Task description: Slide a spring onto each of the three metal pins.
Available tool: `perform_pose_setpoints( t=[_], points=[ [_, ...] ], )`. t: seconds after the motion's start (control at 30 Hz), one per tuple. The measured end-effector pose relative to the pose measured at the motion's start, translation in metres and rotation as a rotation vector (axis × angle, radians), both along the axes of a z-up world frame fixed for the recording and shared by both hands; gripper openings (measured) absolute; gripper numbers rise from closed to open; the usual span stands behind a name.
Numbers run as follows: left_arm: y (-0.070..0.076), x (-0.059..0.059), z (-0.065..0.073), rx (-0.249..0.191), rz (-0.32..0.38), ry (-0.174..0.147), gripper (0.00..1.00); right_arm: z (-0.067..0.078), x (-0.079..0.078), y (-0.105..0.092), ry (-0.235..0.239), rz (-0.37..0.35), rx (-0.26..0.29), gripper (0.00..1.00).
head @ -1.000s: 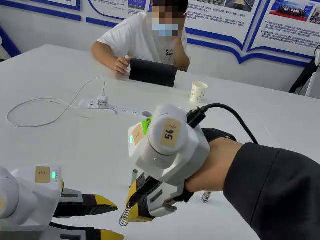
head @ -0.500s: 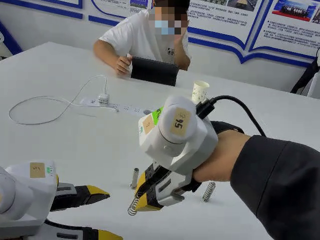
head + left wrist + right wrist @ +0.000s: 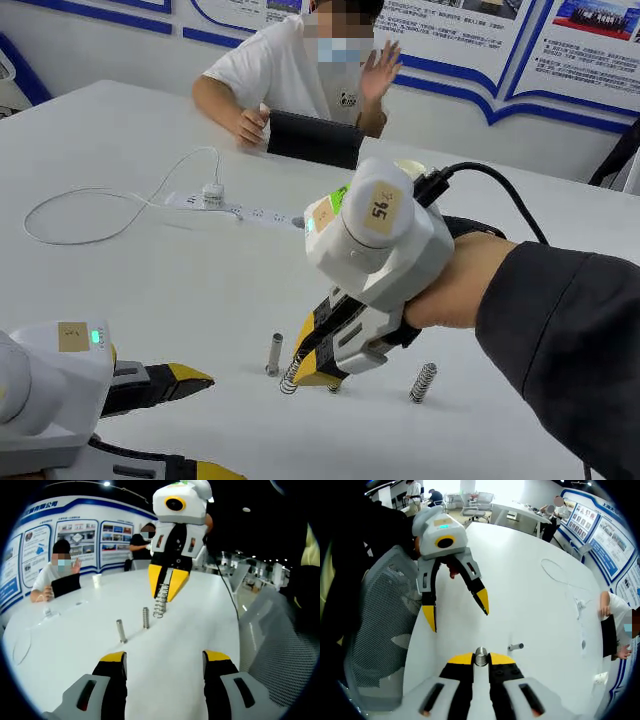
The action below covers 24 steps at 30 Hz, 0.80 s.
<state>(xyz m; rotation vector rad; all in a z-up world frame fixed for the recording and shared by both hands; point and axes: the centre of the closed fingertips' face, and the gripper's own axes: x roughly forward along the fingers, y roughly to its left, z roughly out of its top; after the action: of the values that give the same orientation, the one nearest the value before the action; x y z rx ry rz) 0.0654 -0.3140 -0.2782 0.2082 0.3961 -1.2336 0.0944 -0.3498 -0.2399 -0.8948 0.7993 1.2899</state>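
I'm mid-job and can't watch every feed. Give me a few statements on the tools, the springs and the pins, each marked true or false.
1. The right tool is shut on a spring. True.
2. The left tool is clamped on a pin. False: its jaws stand wide open and hold nothing.
3. A bare metal pin stands upright on the table close to the held spring. True.
4. The held spring is already seated over that bare pin. False: it sits in the right tool's tips, beside the pin and apart from it.
5. A second spring is on the table beyond the right tool. True.
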Motion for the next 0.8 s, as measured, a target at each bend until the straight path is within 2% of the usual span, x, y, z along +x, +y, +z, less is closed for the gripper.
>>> perform_pose_setpoints(
  t=[0.47, 0.8],
  points=[
    [0.001, 0.000, -0.003, -0.004, 0.007, 0.013, 0.64, -0.001, 0.041, -0.008, -0.029, -0.064, -0.013, 0.12],
    [0.005, 0.003, -0.003, -0.005, 0.016, 0.017, 0.64, -0.009, 0.063, -0.002, -0.018, -0.087, -0.019, 0.12]
  ],
)
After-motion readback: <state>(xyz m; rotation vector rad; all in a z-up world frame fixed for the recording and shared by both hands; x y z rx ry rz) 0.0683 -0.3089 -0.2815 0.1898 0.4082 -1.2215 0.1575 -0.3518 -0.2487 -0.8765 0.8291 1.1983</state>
